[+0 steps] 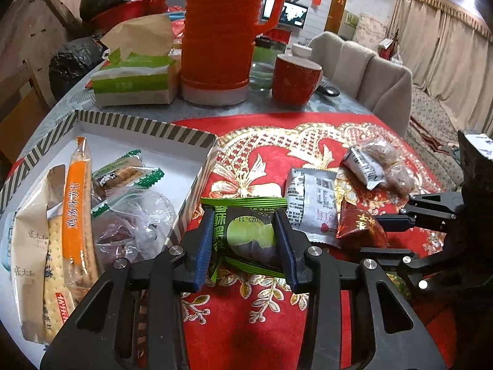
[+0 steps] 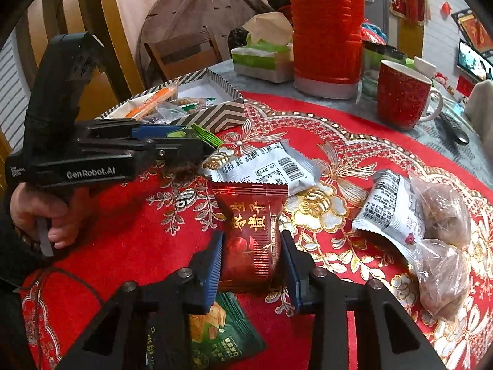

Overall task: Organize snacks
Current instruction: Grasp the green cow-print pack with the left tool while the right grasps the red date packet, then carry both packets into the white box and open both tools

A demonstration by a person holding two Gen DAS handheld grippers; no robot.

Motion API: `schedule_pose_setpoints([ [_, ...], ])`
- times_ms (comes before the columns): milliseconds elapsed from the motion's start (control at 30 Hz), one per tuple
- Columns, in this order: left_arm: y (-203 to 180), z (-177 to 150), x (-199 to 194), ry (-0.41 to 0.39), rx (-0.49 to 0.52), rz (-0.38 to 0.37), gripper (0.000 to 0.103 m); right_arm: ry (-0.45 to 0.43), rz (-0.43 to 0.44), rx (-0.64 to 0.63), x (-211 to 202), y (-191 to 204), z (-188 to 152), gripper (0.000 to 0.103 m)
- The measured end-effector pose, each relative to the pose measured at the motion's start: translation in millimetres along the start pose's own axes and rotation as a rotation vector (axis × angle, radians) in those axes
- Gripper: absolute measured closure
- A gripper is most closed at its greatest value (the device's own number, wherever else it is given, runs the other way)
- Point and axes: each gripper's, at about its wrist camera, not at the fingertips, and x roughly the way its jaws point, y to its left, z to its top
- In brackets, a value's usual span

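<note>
Beside the striped box's (image 1: 172, 129) right wall, left gripper (image 1: 245, 234) clamps one green packet (image 1: 246, 231); right gripper (image 2: 251, 265) pinches one red packet (image 2: 251, 231). Two grey packets (image 2: 271, 166) lie mid-cloth, perhaps five snacks boxed.

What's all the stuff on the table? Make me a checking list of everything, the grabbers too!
Surface: round table under a red and gold cloth.
Job's things: striped tray already holds several snacks; green snack pack, red snack pack, silver pack, clear bag of brown pieces and dark green pack lie on the cloth.
Clutter: red thermos, red mug, tissue box, remote.
Grippers: left gripper shut on the green snack pack; right gripper shut on the red snack pack.
Cables: thin dark cable at the left edge of the right wrist view.
Surroundings: wooden chair, curtains, television.
</note>
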Motion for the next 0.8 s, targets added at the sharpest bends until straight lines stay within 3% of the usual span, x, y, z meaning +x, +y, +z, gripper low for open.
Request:
schedule_pose_setpoints([
  [300, -1.6, 3.4, -16.0, -0.061, -0.012, -0.088, 0.066, -0.134, 0.025, 0.080, -35.2, -6.1, 2.6, 0.069],
  [500, -9.2, 0.6, -12.5, -0.035, -0.011, -0.105, 0.066, -0.177, -0.070, 0.261, -33.7, -29.5, 1.5, 0.069],
  [800, -13.3, -0.6, -28.5, -0.065, -0.010, -0.119, 0.066, -0.223, -0.159, 0.239, -34.4, -20.8, 1.9, 0.069],
])
